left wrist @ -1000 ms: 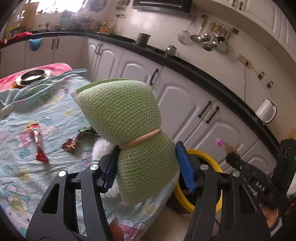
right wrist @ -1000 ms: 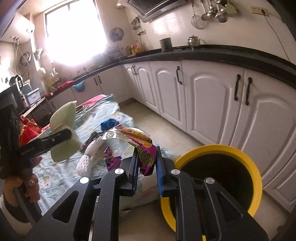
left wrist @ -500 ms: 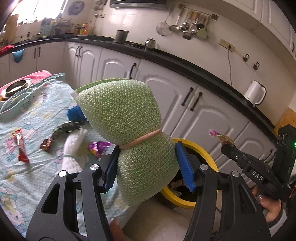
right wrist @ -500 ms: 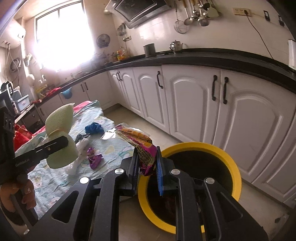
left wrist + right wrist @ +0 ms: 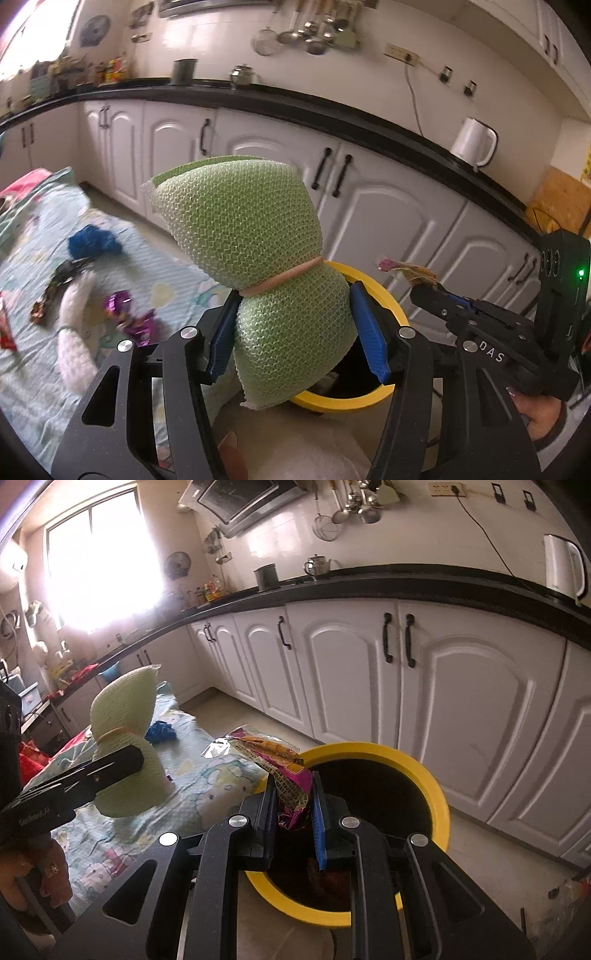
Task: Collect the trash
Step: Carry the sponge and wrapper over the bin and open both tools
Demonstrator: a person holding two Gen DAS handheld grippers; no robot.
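Left gripper (image 5: 295,328) is clamped on the green mesh sponge (image 5: 255,258), pads pressing its lower lobe from both sides. A rubber band (image 5: 284,275) pinches the sponge just above the pads; the upper lobe flares up and left of the jaws and blocks most of the forward view. Right gripper (image 5: 295,805) is clamped on a crumpled snack wrapper (image 5: 280,764), jaws nearly together, with the wrapper sticking out up and left past the fingertips.

Yellow bin (image 5: 421,771) sits directly ahead of and below the right jaws, its mouth open and dark with some trash at the bottom. From the left wrist the same bin (image 5: 373,291) shows just behind the sponge and the right pad, rim partly hidden by both. The right gripper (image 5: 424,291) enters there from the right, wrapper tip over the far rim.

Left of both jaws: bed with a patterned sheet (image 5: 177,291), its edge close to the bin. On it lie a blue scrunched item (image 5: 94,242), purple foil wrappers (image 5: 133,317), a white fuzzy object (image 5: 74,347) and a dark wrapper (image 5: 55,284), plus a red one at the frame edge.

Beyond the bin: white cabinet doors (image 5: 369,686) under a black counter (image 5: 369,587), kettle (image 5: 474,142) on top. Bare floor strip (image 5: 236,709) runs between bed and cabinets. Nothing sits between the right jaws and the bin mouth.
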